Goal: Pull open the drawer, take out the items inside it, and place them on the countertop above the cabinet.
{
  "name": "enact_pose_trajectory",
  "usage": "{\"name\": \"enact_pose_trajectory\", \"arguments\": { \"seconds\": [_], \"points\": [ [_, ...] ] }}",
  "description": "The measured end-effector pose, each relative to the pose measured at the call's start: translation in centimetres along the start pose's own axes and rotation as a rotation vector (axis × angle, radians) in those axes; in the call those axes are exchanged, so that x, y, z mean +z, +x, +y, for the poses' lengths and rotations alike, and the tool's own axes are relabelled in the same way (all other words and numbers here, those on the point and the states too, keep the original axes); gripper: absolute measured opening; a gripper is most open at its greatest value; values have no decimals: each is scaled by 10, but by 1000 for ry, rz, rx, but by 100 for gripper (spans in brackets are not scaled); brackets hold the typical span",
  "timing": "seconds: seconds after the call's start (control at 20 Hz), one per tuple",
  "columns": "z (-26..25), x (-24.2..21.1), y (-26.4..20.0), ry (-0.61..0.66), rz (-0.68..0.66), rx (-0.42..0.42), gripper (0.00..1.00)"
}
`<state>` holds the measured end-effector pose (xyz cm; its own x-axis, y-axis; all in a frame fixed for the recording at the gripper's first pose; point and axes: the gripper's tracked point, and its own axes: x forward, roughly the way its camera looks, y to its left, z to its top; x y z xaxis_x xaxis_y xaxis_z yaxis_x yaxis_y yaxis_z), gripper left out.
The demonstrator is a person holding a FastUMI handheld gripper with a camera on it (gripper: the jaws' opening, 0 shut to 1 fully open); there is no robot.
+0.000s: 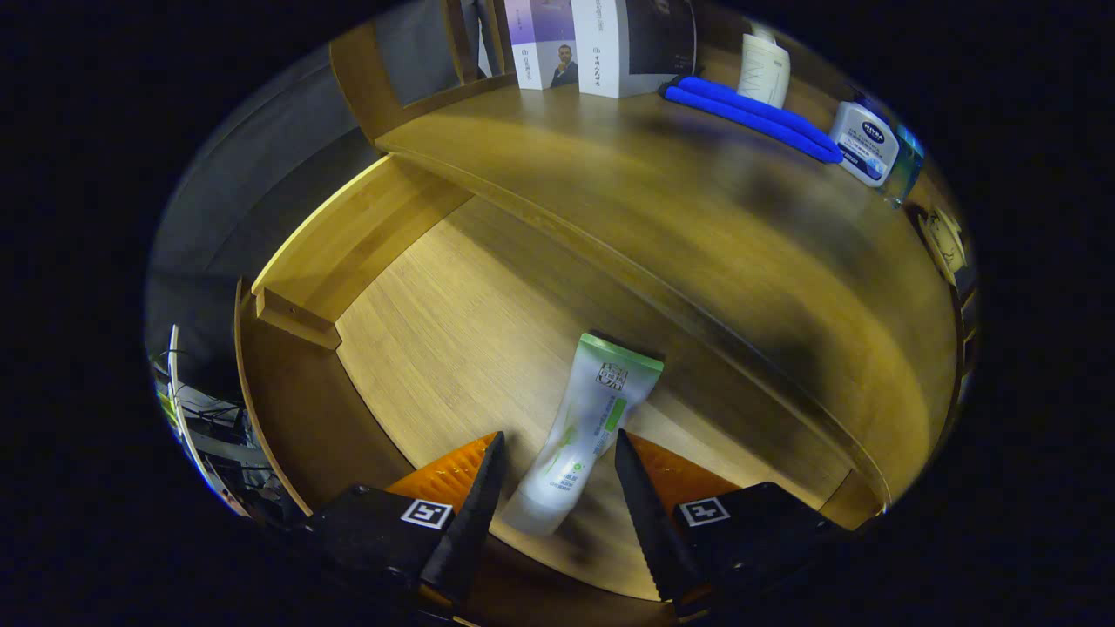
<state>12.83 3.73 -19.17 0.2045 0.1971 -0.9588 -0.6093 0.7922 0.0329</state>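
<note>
fingers [557, 448] spread wide | tube [579, 435] lies between them, untouched | on drawer [435, 322] floor

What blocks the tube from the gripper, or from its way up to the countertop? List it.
Nothing visible blocks either. The tube lies on the open drawer's floor between the open gripper's fingers, neither finger pressing it. The countertop has bare wood near its front edge; boxes, a blue cloth and a bottle sit farther back.
</note>
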Motion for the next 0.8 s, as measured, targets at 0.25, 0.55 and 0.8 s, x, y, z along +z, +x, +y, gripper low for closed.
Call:
{"name": "enact_pose_trajectory", "arguments": {
  "seconds": [0.25,0.55,0.8],
  "points": [
    [-6,-11,27,1,26,13,28],
    [-10,5,2,-82,-62,9,10],
    [-10,15,-11,-103,-123,-25,10]
  ]
}}
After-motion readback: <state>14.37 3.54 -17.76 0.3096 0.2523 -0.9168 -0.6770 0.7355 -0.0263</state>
